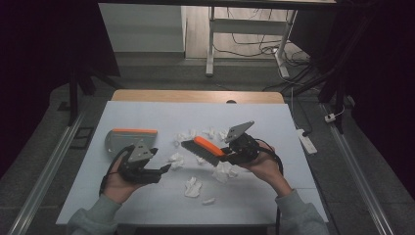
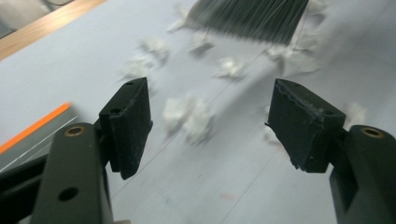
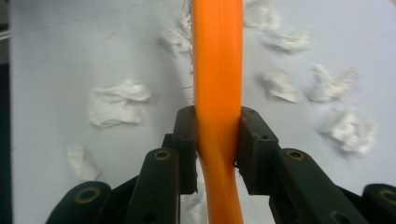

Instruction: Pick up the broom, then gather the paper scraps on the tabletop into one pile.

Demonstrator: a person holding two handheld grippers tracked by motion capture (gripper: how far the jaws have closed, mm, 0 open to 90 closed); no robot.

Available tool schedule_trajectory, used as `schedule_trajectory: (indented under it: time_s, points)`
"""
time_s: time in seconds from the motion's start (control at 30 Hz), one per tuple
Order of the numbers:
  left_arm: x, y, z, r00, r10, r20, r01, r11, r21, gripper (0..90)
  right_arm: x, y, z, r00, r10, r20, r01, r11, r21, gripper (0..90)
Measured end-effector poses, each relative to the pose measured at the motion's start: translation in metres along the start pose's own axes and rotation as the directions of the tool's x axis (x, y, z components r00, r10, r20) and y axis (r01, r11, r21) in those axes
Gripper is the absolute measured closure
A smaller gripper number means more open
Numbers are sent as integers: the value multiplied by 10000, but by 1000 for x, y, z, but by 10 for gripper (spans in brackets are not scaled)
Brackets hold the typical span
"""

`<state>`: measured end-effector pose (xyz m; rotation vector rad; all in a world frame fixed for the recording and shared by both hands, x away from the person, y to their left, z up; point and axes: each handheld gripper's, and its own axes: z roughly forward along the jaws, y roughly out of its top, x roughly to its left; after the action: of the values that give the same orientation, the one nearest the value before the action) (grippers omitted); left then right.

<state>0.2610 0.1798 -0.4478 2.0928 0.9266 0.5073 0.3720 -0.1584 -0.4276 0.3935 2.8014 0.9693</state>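
Orange plastic runs straight up the middle of the right gripper view: the handle of a hand brush (image 3: 218, 70), clamped between the 2 black jaws of the right gripper (image 3: 217, 149), which press on it from both sides. In the high view the right gripper (image 1: 226, 155) sits right of the table's centre, and the brush (image 1: 203, 150) reaches out from it toward the left and slightly away from the person. Its long axis lies on that slant, with the dark bristles along the lower edge just above the white table (image 1: 147, 115).

The left gripper (image 2: 210, 126) has its jaws spread wide with nothing between them; the table surface and blurred paper scraps (image 2: 189, 114) lie beyond the gap. From above, this left gripper (image 1: 164, 169) points right, near the brush's bristle end but apart from it.

Crumpled white paper scraps (image 1: 192, 187) are scattered around the table's centre, several under and beside the brush. A grey dustpan with an orange edge (image 1: 125, 138) rests flat at the left, just beyond the left hand.
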Motion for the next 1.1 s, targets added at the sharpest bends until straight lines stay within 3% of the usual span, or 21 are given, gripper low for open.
schedule_trajectory:
  time_s: [0.2, 0.3, 0.4, 0.5, 0.77, 1.1]
  points:
    - [15, -32, -7, 9957, -694, -608, 690, 9976, -90, 290, -9, -5, -9, 9983, 371, 458, -355, 9987, -368, 710]
    - [21, -45, -6, 9930, -841, -831, 848, 9964, 53, 286, -14, -8, -14, 9964, 560, 639, -533, 9977, -425, 710]
    - [27, -53, -2, 9906, -1109, -805, 1122, 9936, 122, 282, -19, -11, -20, 9931, 823, 835, -773, 9951, -612, 710]
    - [29, -56, -2, 9905, -1224, -635, 1232, 9923, 88, 280, -24, -14, -26, 9898, 1062, 945, -986, 9918, -816, 711]
    - [32, -61, -1, 9879, -1346, -775, 1361, 9906, 135, 276, -31, -22, -38, 9804, 1492, 1288, -1359, 9850, -1066, 711]
    - [34, -60, 0, 9877, -1379, -743, 1398, 9899, 217, 248, -38, -22, -35, 9730, 1778, 1470, -1606, 9795, -1218, 711]
